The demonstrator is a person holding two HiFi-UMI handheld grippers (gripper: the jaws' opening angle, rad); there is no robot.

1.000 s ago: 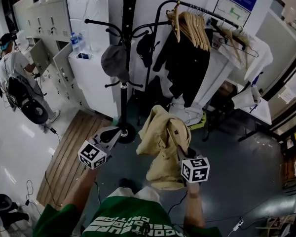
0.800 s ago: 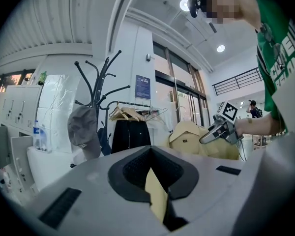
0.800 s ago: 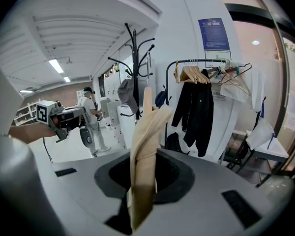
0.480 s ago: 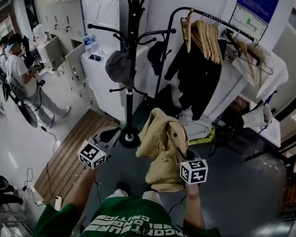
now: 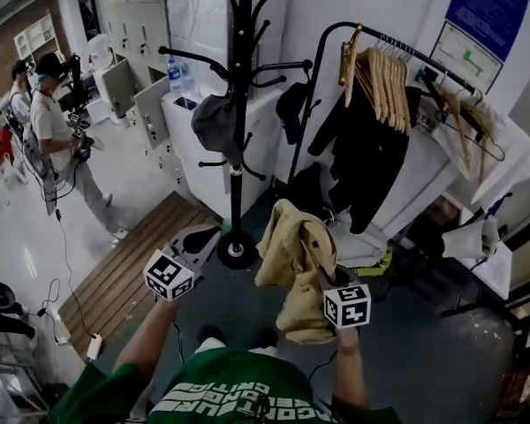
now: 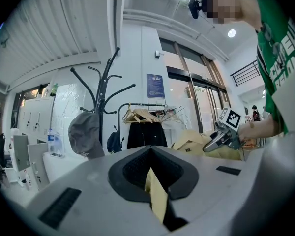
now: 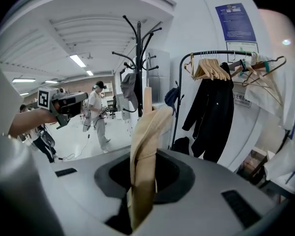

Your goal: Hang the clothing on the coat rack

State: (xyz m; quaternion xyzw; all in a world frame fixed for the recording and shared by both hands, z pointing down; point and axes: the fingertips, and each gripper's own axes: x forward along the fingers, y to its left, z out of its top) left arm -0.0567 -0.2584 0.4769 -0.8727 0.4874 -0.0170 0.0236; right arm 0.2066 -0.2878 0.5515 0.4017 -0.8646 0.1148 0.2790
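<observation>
- Grey floor (image 5: 424, 352) fills the lower room, with wooden boards (image 5: 128, 268) laid at the left and a second person (image 5: 57, 140) standing beyond them.
- Coat rack (image 5: 239, 104): a black pole with curved hooks on a round base. A grey cap (image 5: 214, 124) hangs from one lower hook.
- Garment rail (image 5: 397, 42): right of the coat rack, carrying wooden hangers (image 5: 384, 78) and a black coat (image 5: 371, 153).
- Left forearm (image 5: 146, 338): bare, rising from the green shirt (image 5: 225, 396) up and to the left.
- Left gripper (image 5: 210, 230): aimed about level toward the coat rack's base. In the left gripper view its jaws lie together with nothing between them.
- Right forearm (image 5: 351, 369): bare, running almost straight up the head view.
- Right gripper (image 5: 321, 272): tipped downward. In the right gripper view its jaws are clamped on a fold of cloth.
- Beige jacket (image 5: 293, 254): bunched and hanging from the right gripper, off the floor, between the coat rack's base and the garment rail. It is near the pole and apart from it, on no hook.
</observation>
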